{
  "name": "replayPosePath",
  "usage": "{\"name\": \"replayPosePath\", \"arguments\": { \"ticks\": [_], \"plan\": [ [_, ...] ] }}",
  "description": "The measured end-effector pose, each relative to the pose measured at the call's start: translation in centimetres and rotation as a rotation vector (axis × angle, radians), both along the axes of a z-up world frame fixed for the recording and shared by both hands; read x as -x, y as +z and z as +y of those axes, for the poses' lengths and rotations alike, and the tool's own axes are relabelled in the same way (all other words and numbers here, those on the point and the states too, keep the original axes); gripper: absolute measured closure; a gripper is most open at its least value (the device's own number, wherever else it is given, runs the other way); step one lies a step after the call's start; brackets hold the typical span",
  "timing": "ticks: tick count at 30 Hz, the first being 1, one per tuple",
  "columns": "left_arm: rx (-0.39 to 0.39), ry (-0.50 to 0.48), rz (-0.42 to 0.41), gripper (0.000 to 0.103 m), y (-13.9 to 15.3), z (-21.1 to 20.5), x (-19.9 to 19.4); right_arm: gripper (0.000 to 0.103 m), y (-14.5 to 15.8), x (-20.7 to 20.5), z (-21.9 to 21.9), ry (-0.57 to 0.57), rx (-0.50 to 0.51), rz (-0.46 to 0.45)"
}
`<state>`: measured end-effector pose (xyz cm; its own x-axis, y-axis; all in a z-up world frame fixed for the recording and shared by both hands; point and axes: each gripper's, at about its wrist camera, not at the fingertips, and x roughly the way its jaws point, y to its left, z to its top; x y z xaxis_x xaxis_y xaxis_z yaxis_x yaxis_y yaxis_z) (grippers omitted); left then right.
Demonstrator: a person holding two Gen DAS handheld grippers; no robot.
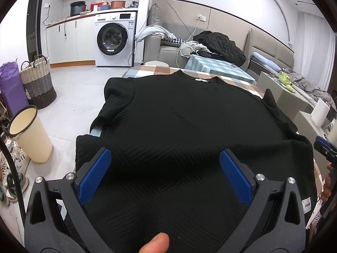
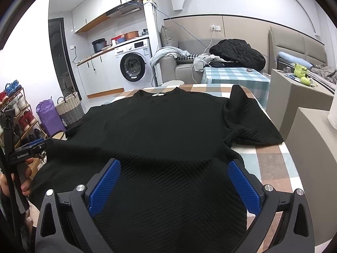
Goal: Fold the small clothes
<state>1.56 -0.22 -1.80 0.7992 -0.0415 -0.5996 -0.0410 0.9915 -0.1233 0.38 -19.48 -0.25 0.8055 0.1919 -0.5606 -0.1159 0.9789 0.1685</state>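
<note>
A black ribbed top (image 1: 179, 116) lies spread flat on a table with a checked cloth (image 2: 271, 162), its collar and white label (image 2: 158, 94) at the far end. The right sleeve (image 2: 248, 124) lies folded on the cloth; the left sleeve (image 1: 118, 99) hangs at the table's left edge. My left gripper (image 1: 165, 156) stands open over the near hem on the left side, blue pads (image 1: 94, 179) wide apart with the fabric between them. My right gripper (image 2: 174, 165) is open the same way over the hem's right part. A thumb (image 1: 157, 242) shows at the bottom.
Left of the table on the floor stand a cream bin (image 1: 31, 135), a woven basket (image 1: 39, 82) and a purple bag (image 2: 47, 118). A shoe rack (image 2: 19, 116) is further left. A grey cabinet (image 2: 294, 97) stands to the right, a sofa (image 2: 189, 67) and washing machine (image 2: 134, 63) behind.
</note>
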Motion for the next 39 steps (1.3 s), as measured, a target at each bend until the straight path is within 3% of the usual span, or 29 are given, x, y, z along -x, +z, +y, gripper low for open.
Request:
{"name": "replayPosePath", "arguments": {
  "ticks": [13,23,39],
  "plan": [
    [-0.017,-0.019,-0.048,0.001,0.1,-0.3,0.5,0.0,0.1,0.4,0.2,-0.002,0.027,-0.007],
    [-0.035,-0.028,-0.027,0.001,0.1,-0.6,0.4,0.0,-0.1,0.3,0.8,-0.058,0.092,0.017],
    [-0.051,-0.057,-0.024,0.001,0.1,-1.5,1.0,0.0,-0.5,-0.1,-0.3,-0.065,0.013,0.077]
  ]
}}
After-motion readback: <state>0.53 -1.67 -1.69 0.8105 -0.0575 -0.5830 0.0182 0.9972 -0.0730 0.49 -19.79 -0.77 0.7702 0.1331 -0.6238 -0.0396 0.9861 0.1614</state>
